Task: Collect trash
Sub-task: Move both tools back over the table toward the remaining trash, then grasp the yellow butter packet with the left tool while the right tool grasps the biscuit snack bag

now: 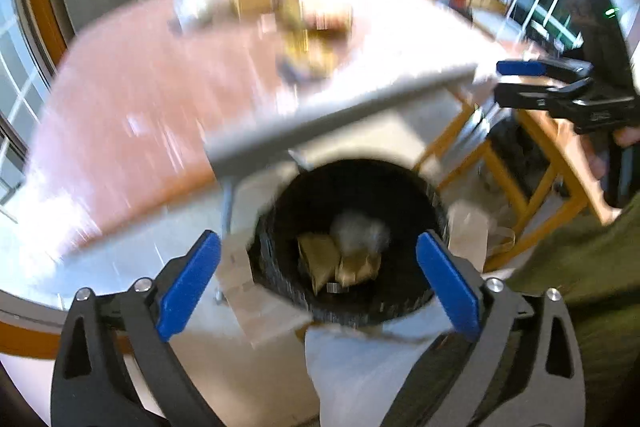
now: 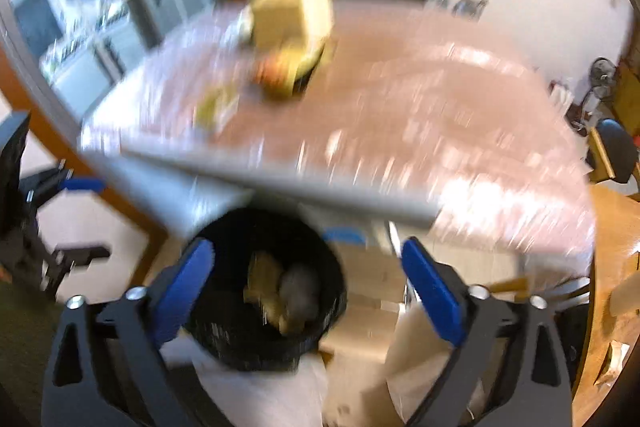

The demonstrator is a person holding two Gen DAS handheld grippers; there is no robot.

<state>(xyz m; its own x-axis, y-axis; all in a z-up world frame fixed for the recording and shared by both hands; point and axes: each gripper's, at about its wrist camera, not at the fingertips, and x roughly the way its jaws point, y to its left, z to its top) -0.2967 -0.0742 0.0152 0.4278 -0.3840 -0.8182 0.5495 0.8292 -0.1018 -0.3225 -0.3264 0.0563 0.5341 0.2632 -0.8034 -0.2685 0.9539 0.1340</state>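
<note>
Left gripper [image 1: 318, 281] wide open, empty, above black bin [image 1: 434, 195] holding crumpled paper trash [image 1: 340, 259]. Right gripper [image 2: 306, 291] also wide open, empty, over same bin. Remaining trash [image 2: 280, 75] sits far on desk [image 2: 460, 131]. Frames blurred; I'd slow down, approach low, close squarely on one piece.
</note>
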